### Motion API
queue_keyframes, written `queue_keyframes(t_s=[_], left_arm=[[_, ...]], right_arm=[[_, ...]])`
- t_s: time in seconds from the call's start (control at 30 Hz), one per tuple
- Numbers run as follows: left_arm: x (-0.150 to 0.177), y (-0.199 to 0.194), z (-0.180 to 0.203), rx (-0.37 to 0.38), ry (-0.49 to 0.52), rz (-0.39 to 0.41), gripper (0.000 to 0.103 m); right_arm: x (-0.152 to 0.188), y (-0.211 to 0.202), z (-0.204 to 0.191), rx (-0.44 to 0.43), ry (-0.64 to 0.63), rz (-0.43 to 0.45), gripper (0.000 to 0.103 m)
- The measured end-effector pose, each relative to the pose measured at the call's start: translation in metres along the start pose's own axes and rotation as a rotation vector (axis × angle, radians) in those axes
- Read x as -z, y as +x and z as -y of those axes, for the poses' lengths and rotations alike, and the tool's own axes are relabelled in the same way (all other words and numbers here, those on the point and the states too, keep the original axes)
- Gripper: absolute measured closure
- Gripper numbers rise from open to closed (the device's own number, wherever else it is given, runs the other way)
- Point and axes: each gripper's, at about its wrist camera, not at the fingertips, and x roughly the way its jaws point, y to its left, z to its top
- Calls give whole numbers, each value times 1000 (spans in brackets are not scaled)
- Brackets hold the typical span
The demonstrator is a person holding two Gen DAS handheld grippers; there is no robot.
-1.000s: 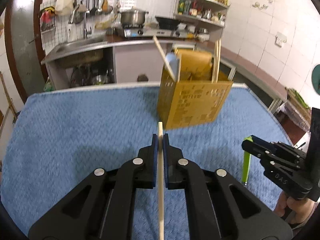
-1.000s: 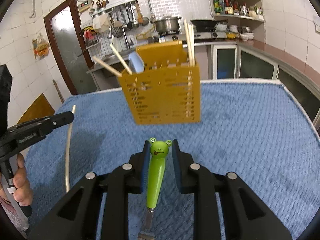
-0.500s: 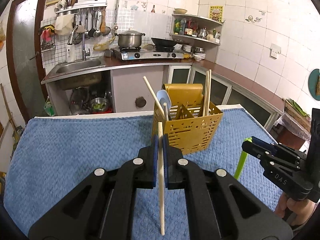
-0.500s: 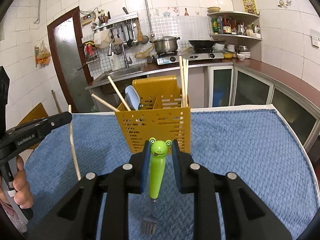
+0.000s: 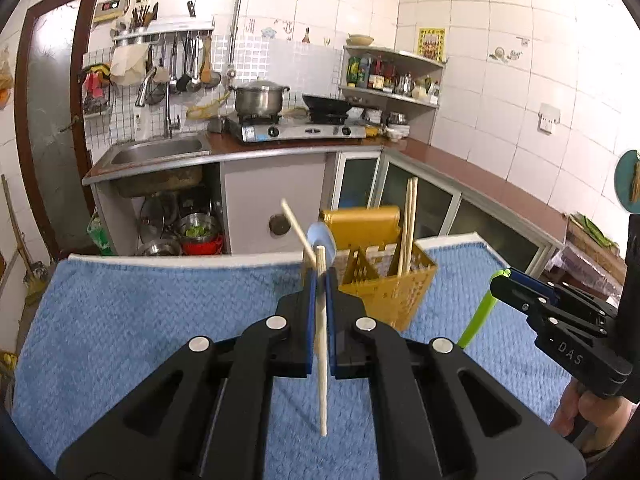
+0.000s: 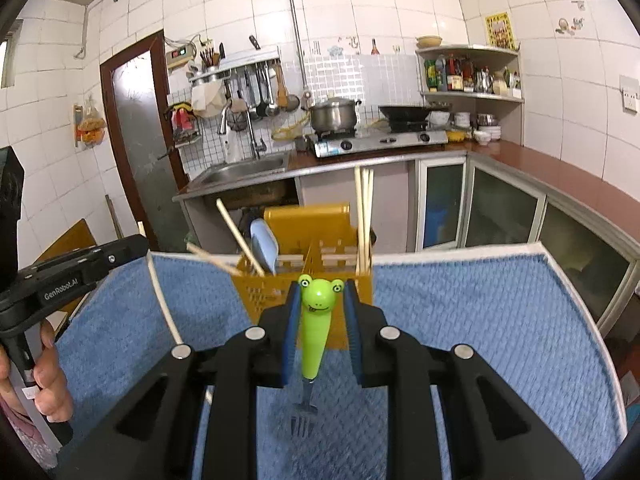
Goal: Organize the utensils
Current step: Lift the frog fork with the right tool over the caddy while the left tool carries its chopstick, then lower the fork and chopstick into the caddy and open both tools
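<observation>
The left fingers (image 5: 319, 280), black arms faced with blue pads, are clamped on a thin, pale wooden chopstick (image 5: 321, 344) that stands nearly upright between them, its lower end hanging free above the table (image 5: 120, 320). The right fingers (image 6: 319, 292), of the same black-and-blue make, grip a fork (image 6: 314, 332) by its glossy green plastic handle, which is moulded at the top into a frog's head; the short metal tines point down, clear of the cloth. The table is covered with a blue towel (image 6: 480, 320) of a nubby, woven texture, edged in white at the far side. On it, just beyond both grippers, sits the caddy (image 5: 394, 296), a boxy yellow plastic holder with slotted, perforated walls and a taller solid back panel. Inside it stand two straight chopsticks (image 6: 363, 216) on the right, two more leaning out to the left (image 6: 240, 236), and a pale blue spoon (image 6: 264, 246) with a rounded bowl beside them. In each view the other gripper shows at the edge, with a hand (image 6: 48, 376) on its grip.
</observation>
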Motion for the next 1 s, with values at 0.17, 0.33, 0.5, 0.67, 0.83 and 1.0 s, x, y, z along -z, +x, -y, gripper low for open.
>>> queue_keyframes(t_s=[0.17,0.33,0.5,0.67,0.83,1.0], left_arm=[[-31,0,7,1,-12,36,100],[-72,4,14,9,-29,73,100],[-106,12,24,-3,-33,126,100],[-131,22,43,-32,24,202,100],[-121,52,51,-41,46,173,100],[-93,77,53,-71,102,138,100]], right_arm=[[-32,-5,3,13,-18,48,81],[-69,-8,7,34,-30,93,81],[-110,-5,10,64,-46,140,81],[-137,16,12,87,-59,161,81],[-134,42,13,94,-75,162,81],[-111,69,15,66,-92,122,81]])
